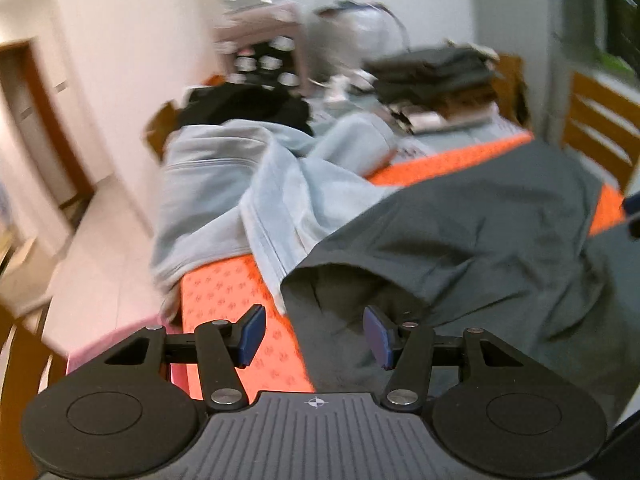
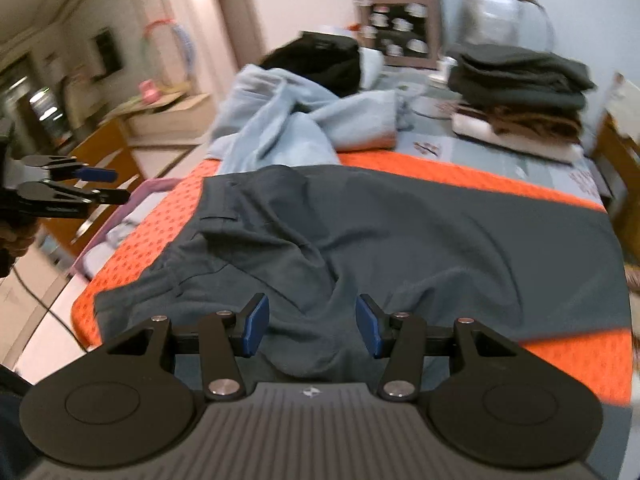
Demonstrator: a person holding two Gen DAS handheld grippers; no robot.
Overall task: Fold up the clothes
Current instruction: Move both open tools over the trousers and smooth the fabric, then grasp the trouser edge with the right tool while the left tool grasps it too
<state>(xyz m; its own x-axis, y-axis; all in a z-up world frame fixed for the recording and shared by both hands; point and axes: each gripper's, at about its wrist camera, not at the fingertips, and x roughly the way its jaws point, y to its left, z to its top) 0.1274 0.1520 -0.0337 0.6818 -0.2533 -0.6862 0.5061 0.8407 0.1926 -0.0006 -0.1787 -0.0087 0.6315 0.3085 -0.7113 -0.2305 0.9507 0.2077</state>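
- Dark grey trousers: matte woven cloth, creased, lying flat on the orange patterned mat; long axis runs left-right, waistband at left.
- Light blue sweatshirt: soft fleece, crumpled just behind the trousers.
- Folded stack far right.
- Left gripper: jaws apart, empty, over the trousers' edge.
- Right gripper: jaws apart, empty, above the trousers.
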